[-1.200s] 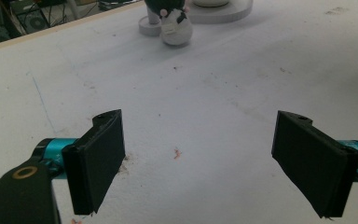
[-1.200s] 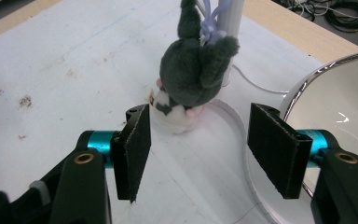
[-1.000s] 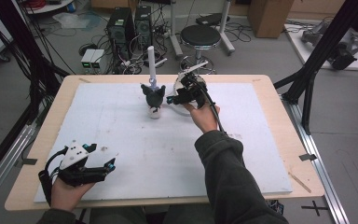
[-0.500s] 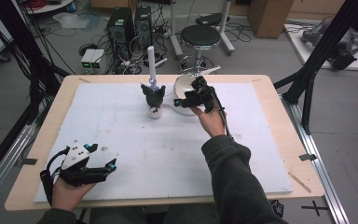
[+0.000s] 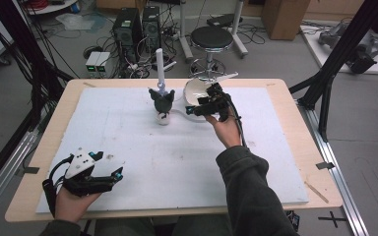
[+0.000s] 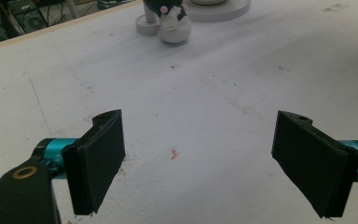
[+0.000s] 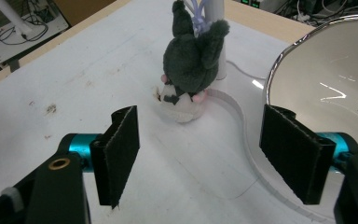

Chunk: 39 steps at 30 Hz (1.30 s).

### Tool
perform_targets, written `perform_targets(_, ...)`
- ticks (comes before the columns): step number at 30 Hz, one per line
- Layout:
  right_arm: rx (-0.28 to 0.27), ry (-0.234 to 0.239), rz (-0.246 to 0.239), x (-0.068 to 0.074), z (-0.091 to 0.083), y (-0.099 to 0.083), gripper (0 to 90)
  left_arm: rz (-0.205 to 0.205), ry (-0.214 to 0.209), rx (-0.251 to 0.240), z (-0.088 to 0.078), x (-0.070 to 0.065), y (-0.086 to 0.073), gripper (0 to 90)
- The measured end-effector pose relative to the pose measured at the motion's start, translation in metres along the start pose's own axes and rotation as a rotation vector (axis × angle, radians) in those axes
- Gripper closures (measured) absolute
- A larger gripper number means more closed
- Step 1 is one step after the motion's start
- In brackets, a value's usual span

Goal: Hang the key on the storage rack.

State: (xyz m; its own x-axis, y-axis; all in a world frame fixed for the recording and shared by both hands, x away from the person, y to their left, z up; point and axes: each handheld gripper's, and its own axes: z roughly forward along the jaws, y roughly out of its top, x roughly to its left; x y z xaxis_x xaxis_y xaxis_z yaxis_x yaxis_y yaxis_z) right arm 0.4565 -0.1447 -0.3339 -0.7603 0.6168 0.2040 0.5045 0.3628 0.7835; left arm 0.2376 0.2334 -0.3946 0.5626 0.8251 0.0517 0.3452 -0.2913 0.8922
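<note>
My right gripper point(image 7: 198, 154) has just been opening, jaws empty; the plush toy point(image 7: 190, 65) at 12 o'clock stands upright, ears up.

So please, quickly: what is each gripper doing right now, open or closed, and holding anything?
Left gripper: open, holding nothing.
Right gripper: open, just been opening, nothing between its fingers; plush toy sits ahead.

The plush toy point(image 7: 191, 65) is dark grey above, white below, with pink spots. The bowl point(image 7: 326, 79) is white. The bench point(image 5: 285, 105) is pale wood under a white board.
</note>
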Motion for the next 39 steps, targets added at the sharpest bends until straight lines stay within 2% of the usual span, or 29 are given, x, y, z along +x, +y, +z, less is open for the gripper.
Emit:
perform_targets(22, -0.036, -0.023, -0.021, 0.009, -0.012, -0.007, 12.0, -0.001, -0.003, 0.004, 0.001, 0.000, 0.000, 17.2)
perform_targets(39, -0.056, -0.041, -0.016, 0.010, -0.021, -0.021, 11.6, -0.004, -0.002, 0.003, 0.000, 0.000, 0.000, 17.1)
